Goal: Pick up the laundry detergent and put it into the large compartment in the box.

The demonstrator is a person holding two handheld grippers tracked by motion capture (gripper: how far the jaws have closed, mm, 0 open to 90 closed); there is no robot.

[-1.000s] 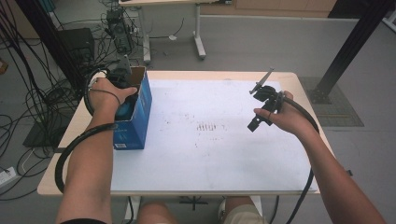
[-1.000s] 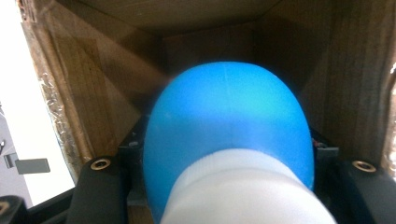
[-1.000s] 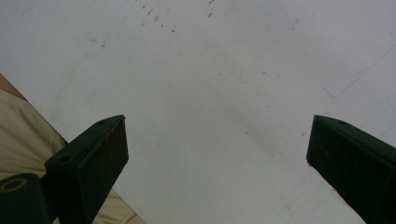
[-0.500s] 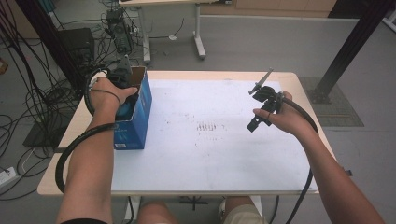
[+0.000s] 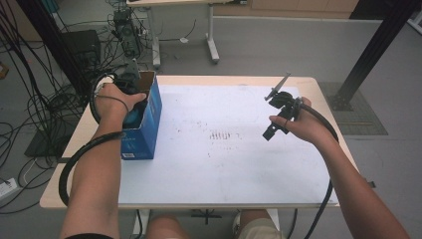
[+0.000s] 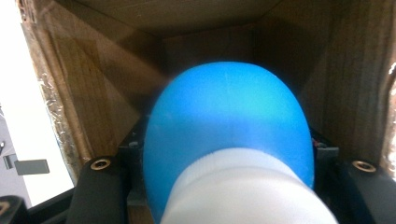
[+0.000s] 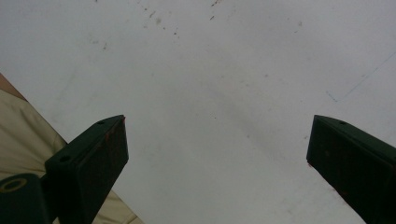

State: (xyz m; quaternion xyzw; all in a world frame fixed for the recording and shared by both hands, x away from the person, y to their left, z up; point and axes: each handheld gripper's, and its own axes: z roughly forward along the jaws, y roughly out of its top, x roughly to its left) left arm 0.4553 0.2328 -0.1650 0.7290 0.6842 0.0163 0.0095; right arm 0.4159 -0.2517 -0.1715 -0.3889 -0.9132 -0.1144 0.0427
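The left tool (image 5: pixel 130 94) is clamped on a blue-and-white bottle (image 6: pixel 229 140) inside the blue box (image 5: pixel 144 124) at the table's (image 5: pixel 239 174) far left. Smooth and rounded, it looks light but slippery; gripping its narrower white part seems safest. The right tool (image 7: pixel 217 158) hovers wide open, holding nothing.

obstacle: blue box (image 5: pixel 144 124) at left edge | free: white table (image 5: pixel 224 164) centre, right

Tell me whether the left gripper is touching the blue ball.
Touching. The left gripper view shows the left gripper closed on the blue ball inside the box, jaws pressed to both sides.
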